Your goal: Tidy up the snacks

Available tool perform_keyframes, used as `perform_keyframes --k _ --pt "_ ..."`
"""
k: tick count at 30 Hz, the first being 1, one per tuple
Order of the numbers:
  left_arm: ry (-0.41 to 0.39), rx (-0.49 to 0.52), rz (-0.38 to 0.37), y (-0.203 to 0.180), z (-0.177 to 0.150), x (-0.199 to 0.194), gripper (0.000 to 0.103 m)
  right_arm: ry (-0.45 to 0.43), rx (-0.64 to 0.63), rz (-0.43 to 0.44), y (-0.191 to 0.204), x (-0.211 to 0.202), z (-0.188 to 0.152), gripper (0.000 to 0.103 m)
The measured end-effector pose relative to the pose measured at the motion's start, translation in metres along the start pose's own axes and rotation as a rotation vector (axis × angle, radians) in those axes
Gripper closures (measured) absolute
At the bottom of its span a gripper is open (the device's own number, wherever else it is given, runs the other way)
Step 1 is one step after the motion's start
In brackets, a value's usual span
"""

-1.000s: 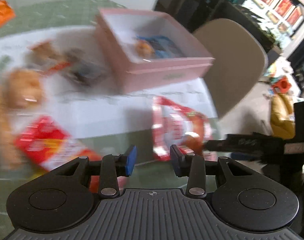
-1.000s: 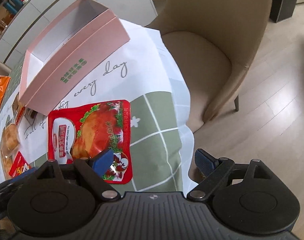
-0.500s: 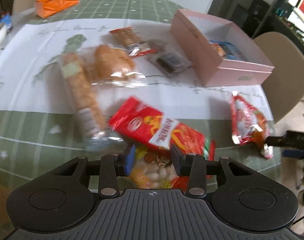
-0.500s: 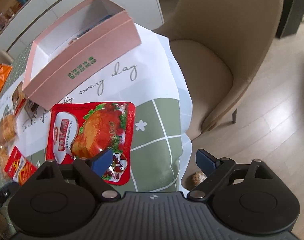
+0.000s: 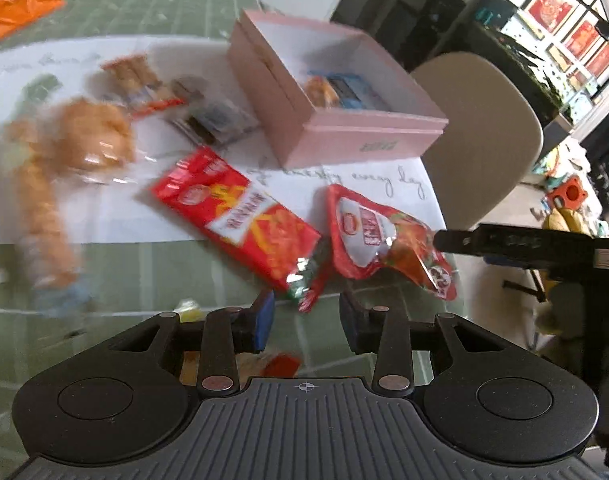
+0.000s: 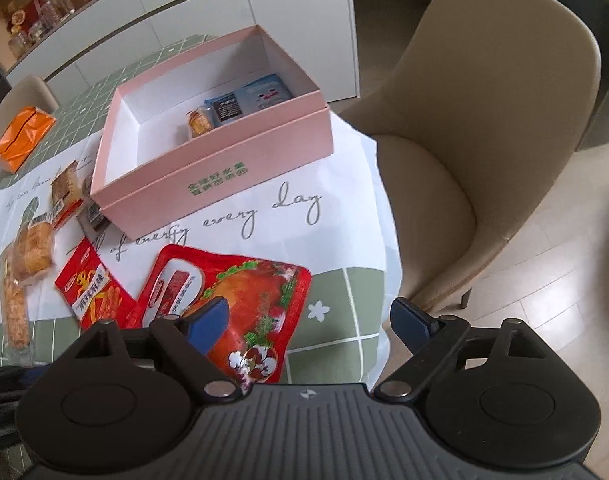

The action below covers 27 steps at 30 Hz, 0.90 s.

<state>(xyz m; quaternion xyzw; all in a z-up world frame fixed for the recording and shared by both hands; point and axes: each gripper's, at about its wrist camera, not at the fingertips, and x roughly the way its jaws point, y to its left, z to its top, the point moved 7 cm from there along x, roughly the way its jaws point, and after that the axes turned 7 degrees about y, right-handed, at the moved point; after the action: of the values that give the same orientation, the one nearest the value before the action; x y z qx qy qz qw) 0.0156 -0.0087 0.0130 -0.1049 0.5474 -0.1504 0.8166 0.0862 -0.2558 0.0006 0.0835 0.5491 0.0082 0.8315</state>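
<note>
Pink cardboard box (image 6: 208, 168) stands on the table (image 6: 336, 312) ahead of both grippers, open, few packets inside. Red chicken pouch (image 6: 244, 312) lies just under the right gripper (image 6: 308, 320), whose jaws stand wide and empty. The glossy, crinkled foil may slip when pinched at an edge. Left gripper (image 5: 302, 316), half open and just narrowing, holds nothing.

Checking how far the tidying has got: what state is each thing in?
pink box: open, a few small packets inside
chicken pouch: flat on cloth, outside box
red stick-snack pack: lying outside box
left gripper: fingers apart, empty
right gripper: fingers wide, empty
</note>
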Motion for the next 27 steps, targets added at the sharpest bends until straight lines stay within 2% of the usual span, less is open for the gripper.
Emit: perform_keyframes --k 3,6,8,10,17,23,27 --pt "0.003 -0.051 0.11 0.027 -0.014 -0.023 0.063 0.025 0.0 0.006 0.0 0.008 -0.006 0.014" --pt "0.01 -0.199 0.209 0.061 -0.028 -0.027 0.063 0.038 0.0 0.009 0.0 0.014 -0.011 0.014" --pt "0.008 -0.277 0.202 0.072 -0.031 -0.02 0.063 0.05 -0.003 0.008 0.001 0.019 -0.015 0.014" --pt "0.002 -0.294 0.175 0.067 -0.029 -0.011 0.062 0.051 -0.008 0.009 0.002 0.02 -0.016 0.014" --pt "0.02 -0.168 0.117 0.02 -0.023 0.015 0.062 0.022 -0.096 -0.017 0.011 0.009 -0.014 0.014" --pt "0.026 -0.13 0.07 0.011 -0.02 0.024 0.062 -0.002 -0.134 -0.014 0.017 0.003 -0.013 0.014" --pt "0.023 -0.131 0.054 0.012 -0.021 0.022 0.065 -0.048 -0.237 -0.022 0.039 -0.002 -0.009 0.014"
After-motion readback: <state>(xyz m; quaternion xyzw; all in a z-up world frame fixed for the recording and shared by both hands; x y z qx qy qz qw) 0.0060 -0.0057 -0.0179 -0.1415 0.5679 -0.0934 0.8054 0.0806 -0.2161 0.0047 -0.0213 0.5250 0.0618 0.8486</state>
